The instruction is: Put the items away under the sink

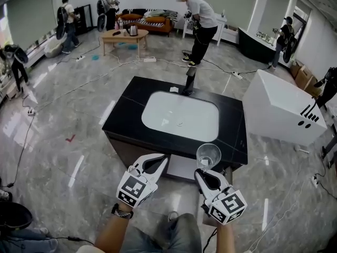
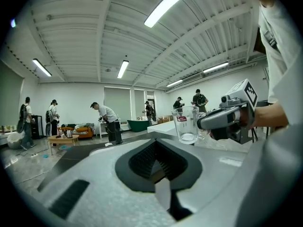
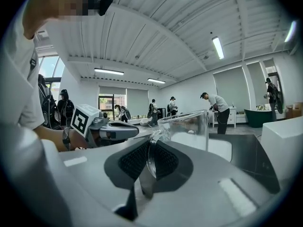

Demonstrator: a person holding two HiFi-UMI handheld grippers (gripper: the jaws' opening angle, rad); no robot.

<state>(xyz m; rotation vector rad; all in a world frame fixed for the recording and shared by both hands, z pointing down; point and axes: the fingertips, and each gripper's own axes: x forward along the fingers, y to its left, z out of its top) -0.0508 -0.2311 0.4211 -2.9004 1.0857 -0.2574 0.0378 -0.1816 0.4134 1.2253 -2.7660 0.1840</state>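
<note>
My right gripper [image 1: 200,173] is shut on the handle of a clear glass mug [image 1: 208,154], which stands upright just above the front edge of the black sink counter [image 1: 126,115]. In the right gripper view the handle sits between the pads [image 3: 161,161], with the mug's body [image 3: 187,131] just beyond them. My left gripper [image 1: 162,158] is beside it to the left, jaws together and nothing in them. From the left gripper [image 2: 158,167] view the mug [image 2: 185,122] hangs to the right in the other gripper. A white basin [image 1: 179,115] and a dark faucet [image 1: 189,80] sit in the counter.
A large white tub [image 1: 279,109] stands to the counter's right. Cables [image 1: 95,75] run over the marble floor. Several people stand at the back near a coffee table [image 1: 124,36] and a sofa [image 1: 152,21]. A pale panel [image 1: 181,167] shows under the counter's front edge.
</note>
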